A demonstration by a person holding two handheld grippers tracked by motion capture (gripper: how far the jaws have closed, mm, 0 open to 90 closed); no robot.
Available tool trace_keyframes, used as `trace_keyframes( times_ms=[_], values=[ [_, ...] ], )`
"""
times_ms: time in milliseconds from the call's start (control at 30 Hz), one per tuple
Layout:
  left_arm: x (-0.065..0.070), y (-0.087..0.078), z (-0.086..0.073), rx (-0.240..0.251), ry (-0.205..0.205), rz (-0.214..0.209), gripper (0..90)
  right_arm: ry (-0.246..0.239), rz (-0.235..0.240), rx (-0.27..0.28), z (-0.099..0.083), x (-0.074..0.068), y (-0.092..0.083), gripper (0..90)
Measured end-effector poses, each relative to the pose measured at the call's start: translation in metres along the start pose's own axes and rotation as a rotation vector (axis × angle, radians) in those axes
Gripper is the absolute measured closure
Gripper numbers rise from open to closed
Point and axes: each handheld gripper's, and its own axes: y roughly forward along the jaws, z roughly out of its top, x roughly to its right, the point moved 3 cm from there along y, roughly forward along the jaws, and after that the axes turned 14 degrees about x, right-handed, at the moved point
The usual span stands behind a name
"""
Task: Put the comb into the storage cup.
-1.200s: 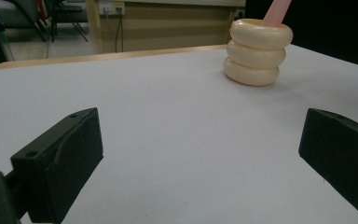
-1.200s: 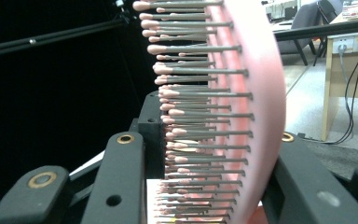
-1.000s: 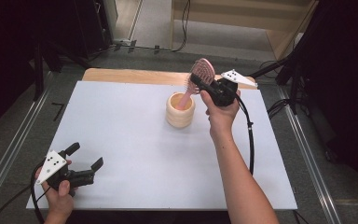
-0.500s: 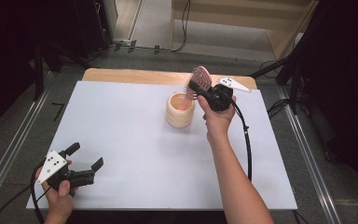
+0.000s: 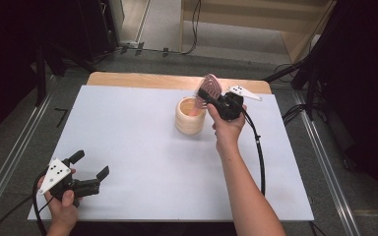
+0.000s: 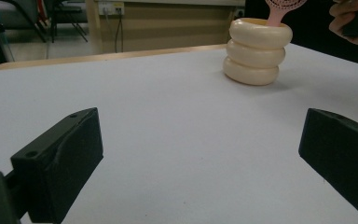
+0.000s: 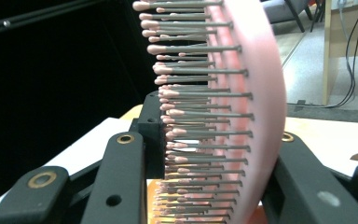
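A pink hairbrush stands head-up with its handle down inside a cream ribbed holder at the back middle of the white table. My right gripper is shut on the brush's head, one jaw on the pink back and the other against the bristles. The left gripper view has the holder at upper right with the brush handle rising from it. My left gripper rests at the front left corner, held in a hand, its jaws wide open with nothing between the black pads.
The white table top lies over a wooden board showing along the far edge. A black cable trails from the right gripper along the forearm. Metal rails run along both sides of the table.
The right gripper has lowered the brush, so its handle now sits deeper inside the holder. The left gripper has stayed where it was.
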Motion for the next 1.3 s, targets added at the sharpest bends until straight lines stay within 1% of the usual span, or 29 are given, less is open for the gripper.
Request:
trace_keyframes(
  times_ms=[233, 333, 600, 800, 867, 933, 967, 1000, 1067, 1100, 1233, 1300],
  values=[
    [0.000, 0.000, 0.000, 0.004, -0.003, 0.000, 0.0, 0.030, -0.009, -0.002, -0.007, 0.005, 0.001, 62.3],
    [0.000, 0.000, 0.000, 0.003, -0.003, 0.001, 0.0, 0.057, -0.012, 0.000, -0.010, 0.007, 0.000, 62.3],
    [0.000, 0.000, 0.000, 0.001, -0.002, 0.002, 0.0, 0.096, -0.029, -0.005, -0.014, 0.015, 0.000, 62.2],
    [0.000, 0.000, 0.000, 0.002, -0.003, 0.002, 0.0, 0.128, -0.022, -0.006, -0.017, 0.015, 0.002, 62.1],
    [0.000, 0.000, 0.000, 0.002, -0.002, 0.002, 0.0, 0.129, -0.022, -0.007, -0.017, 0.016, 0.002, 61.9],
    [0.000, 0.000, 0.000, 0.002, -0.003, 0.002, 0.0, 0.140, -0.032, -0.019, -0.017, 0.017, 0.001, 61.5],
    [0.000, 0.000, 0.000, 0.003, -0.002, 0.002, 0.0, 0.139, -0.031, -0.027, -0.016, 0.018, 0.000, 60.8],
    [0.000, 0.000, 0.000, 0.004, -0.003, 0.001, 0.0, 0.136, -0.035, -0.034, -0.016, 0.018, 0.000, 59.6],
    [-0.001, 0.000, 0.000, 0.004, -0.004, 0.001, 0.0, 0.127, -0.031, -0.046, -0.015, 0.018, -0.002, 53.7],
    [0.000, 0.000, 0.000, 0.004, -0.004, 0.001, 0.0, 0.119, -0.034, -0.048, -0.015, 0.019, -0.002, 49.7],
    [0.000, 0.000, 0.000, 0.003, -0.003, 0.001, 0.0, 0.126, -0.053, -0.075, -0.014, 0.022, -0.004, 33.2],
    [0.000, 0.000, 0.000, 0.002, -0.001, 0.000, 0.0, 0.116, -0.054, -0.090, -0.014, 0.023, -0.005, 25.0]
  ],
)
